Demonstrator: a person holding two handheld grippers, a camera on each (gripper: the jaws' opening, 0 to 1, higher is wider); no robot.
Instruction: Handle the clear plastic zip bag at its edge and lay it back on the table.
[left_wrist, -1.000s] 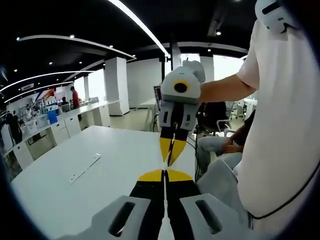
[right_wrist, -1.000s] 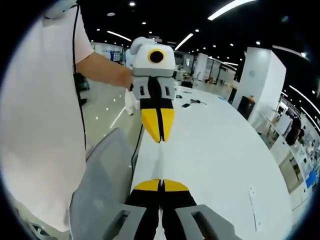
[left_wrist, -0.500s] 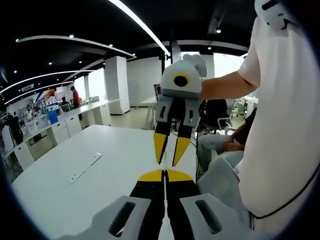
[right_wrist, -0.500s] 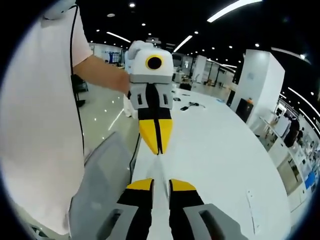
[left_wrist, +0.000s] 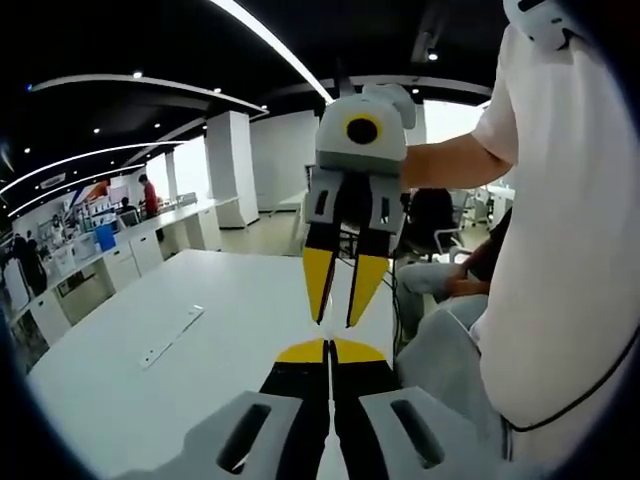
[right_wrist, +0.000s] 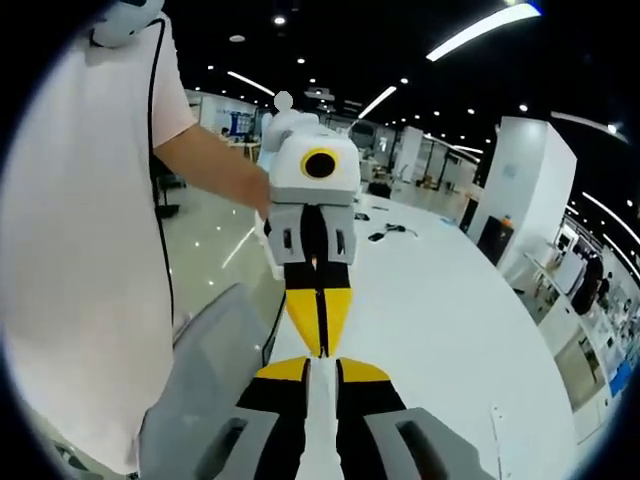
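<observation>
- Left gripper (left_wrist: 329, 350): jaws pressed together, tips nearly meeting the right gripper (left_wrist: 341, 318).
- Right gripper: jaws parted narrowly, gripping nothing.
- Clear plastic zip bag: cannot tell where; too transparent to pick out over the white table (left_wrist: 160, 380).

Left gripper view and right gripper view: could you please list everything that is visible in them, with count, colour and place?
table: one, white, under both grippers.
flat strip: one, pale, lying on the table, apart from both grippers.
small items: a few, dark, at the far end of the table; too small to identify.
column: one, white, behind the table.
seated person: one, beyond the table edge, on a dark chair.
shirt: one, white, on the person who holds the grippers.
left gripper: one, grey with yellow tips, jaws shut, above the table.
right gripper: one, grey with yellow tips, jaws open, facing the left gripper.
</observation>
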